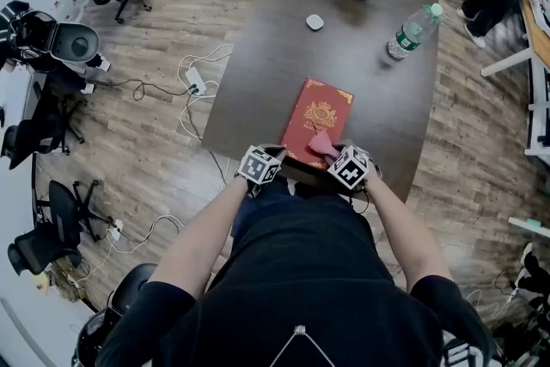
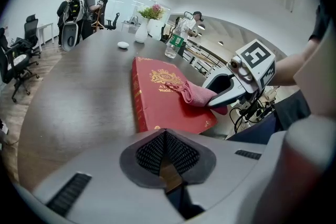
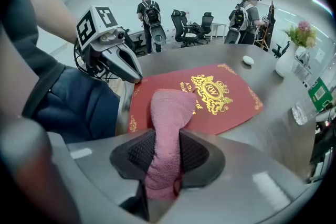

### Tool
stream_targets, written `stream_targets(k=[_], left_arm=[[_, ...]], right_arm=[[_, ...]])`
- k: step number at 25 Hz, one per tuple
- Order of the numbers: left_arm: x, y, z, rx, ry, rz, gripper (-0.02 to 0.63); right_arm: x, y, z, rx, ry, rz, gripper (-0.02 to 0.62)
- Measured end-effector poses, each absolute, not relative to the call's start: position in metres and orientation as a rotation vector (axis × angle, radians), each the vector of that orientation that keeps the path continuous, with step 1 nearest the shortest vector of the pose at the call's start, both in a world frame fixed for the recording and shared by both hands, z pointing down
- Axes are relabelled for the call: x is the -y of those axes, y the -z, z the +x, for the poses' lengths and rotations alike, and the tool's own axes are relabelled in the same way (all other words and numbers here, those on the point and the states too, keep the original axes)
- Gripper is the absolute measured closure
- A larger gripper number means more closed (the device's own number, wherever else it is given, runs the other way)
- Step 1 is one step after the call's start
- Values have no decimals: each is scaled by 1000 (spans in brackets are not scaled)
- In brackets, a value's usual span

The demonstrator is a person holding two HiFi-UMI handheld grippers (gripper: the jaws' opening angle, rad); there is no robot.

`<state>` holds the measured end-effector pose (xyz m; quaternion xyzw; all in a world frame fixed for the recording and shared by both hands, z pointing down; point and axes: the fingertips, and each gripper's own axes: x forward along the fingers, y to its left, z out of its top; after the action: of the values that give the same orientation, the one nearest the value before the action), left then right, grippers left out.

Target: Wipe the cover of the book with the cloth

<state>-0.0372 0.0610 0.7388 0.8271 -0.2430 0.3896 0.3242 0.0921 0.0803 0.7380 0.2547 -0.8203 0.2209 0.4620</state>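
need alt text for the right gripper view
The right hand-held gripper is shut on a pink cloth whose free end rests on a red book with a gold crest, on a dark table. The left hand-held gripper is beside the book.

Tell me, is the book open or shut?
Shut: the book lies flat on the table, gold-crested front cover up, no pages showing; the cloth rests on it.

Book (image 3: 231, 108) cvr: gold "RW" monogram.
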Motion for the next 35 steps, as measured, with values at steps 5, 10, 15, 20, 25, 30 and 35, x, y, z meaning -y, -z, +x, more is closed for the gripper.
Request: stream_targets(k=[5, 10, 15, 20, 25, 30, 35], left_arm=[[-61, -739, -36, 628, -1027, 2172, 611], [-60, -739, -37, 630, -1020, 2174, 611], [-61, -738, -38, 631, -1011, 2184, 611], [-61, -738, -38, 632, -1023, 2192, 611], [-63, -738, -42, 636, -1015, 2184, 611], [-61, -738, -42, 638, -996, 2181, 609], [-61, -739, -40, 636, -984, 2177, 609]], right_arm=[[-85, -740, 100, 2013, -558, 642, 471], [-90, -743, 114, 1985, -571, 666, 471], [-95, -744, 125, 1962, -569, 691, 471], [-93, -737, 124, 1976, -560, 703, 471], [-82, -723, 107, 2011, -549, 703, 471], [-66, -715, 72, 2062, -531, 669, 471], [-50, -712, 30, 2097, -503, 607, 471]])
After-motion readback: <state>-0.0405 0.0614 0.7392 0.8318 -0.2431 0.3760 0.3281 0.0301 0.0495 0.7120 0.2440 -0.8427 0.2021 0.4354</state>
